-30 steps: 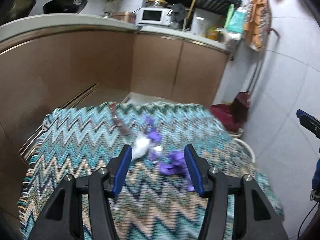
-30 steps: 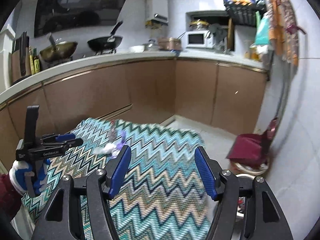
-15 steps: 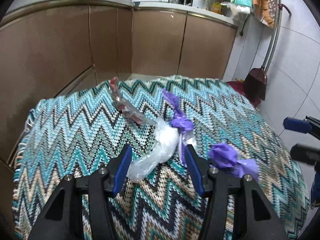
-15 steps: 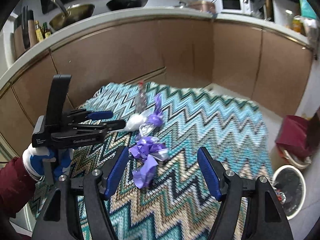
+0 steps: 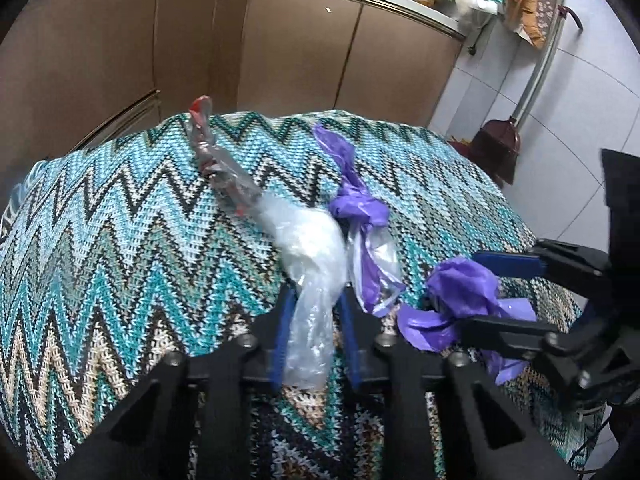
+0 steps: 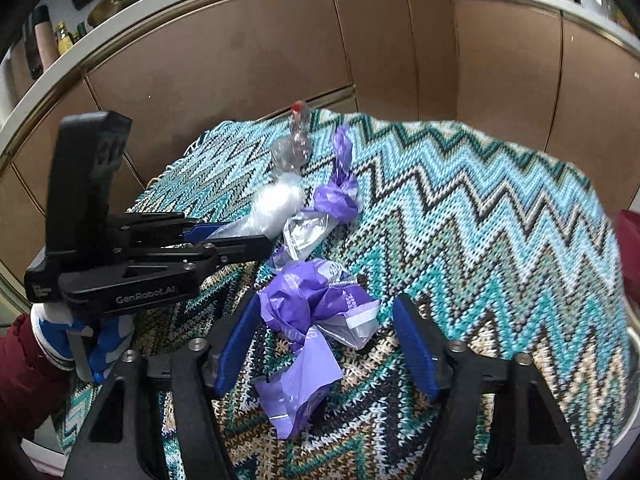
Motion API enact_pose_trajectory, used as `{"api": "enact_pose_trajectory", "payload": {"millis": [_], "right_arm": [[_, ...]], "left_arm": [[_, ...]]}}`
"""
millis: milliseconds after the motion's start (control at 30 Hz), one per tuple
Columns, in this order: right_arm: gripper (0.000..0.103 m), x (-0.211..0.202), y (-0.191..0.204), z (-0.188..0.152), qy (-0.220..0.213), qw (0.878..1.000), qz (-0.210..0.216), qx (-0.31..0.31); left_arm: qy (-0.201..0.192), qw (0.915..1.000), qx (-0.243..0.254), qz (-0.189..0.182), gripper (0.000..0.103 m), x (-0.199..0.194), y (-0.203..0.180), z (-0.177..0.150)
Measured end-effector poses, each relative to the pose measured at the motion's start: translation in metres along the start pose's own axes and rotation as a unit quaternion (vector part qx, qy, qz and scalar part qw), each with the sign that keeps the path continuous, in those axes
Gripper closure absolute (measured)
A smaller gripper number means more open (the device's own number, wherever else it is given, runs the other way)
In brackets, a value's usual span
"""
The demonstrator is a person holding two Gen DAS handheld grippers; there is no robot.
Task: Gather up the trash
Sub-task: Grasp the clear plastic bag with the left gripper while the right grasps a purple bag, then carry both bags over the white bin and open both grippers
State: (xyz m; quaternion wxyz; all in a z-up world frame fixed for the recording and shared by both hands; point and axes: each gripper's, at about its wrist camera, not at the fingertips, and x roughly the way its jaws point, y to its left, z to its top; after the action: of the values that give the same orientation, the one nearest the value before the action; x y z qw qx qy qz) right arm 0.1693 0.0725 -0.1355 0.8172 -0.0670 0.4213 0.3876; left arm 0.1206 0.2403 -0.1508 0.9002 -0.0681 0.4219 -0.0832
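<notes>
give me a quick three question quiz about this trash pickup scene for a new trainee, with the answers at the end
1. True or false: the left gripper has the clear plastic bag between its closing jaws.
2. What lies between the right gripper's fingers? A) the crumpled purple bag B) a red bottle C) nothing
3. What covers the surface that the trash lies on?

Key: 1. True. 2. A; the jaws are closing, pads not yet pressing it. 3. A zigzag knitted cloth.
</notes>
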Motion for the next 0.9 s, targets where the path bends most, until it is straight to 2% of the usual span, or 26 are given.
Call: {"api": "enact_pose_trajectory", "payload": {"millis": [133,167,300,700,900], "right_arm": [[0.056,0.0,-0.005,-0.003,0.005,1.0,0.012,0.014],[0.062,-0.004,-0.004,-0.004,0.004,1.0,0.012,0.013],[0.069,-0.028,-0.004,-0.01,-0.005,1.0,0.01,0.011],[0.071,-0.131,0.002,-0.051,-0.062,0.997,-0.021,0.028],[0.071,-0.185,-0.001,-0.079,-0.1,0.993,-0.041,0.041]], "left_arm": [[-0.002,0.9998,0.019,0.006,0.09,0.0,-0.012,-0.001],[-0.003,0.9997,0.023,0.007,0.09,0.0,-0.014,-0.002],[-0.009,0.9995,0.03,0.004,0.09,-0.012,-0.03,-0.011],[-0.057,0.9981,0.024,0.005,0.091,-0.092,-0.052,-0.036],[-0.081,0.996,0.035,0.004,0.091,-0.132,-0.079,-0.045]]}}
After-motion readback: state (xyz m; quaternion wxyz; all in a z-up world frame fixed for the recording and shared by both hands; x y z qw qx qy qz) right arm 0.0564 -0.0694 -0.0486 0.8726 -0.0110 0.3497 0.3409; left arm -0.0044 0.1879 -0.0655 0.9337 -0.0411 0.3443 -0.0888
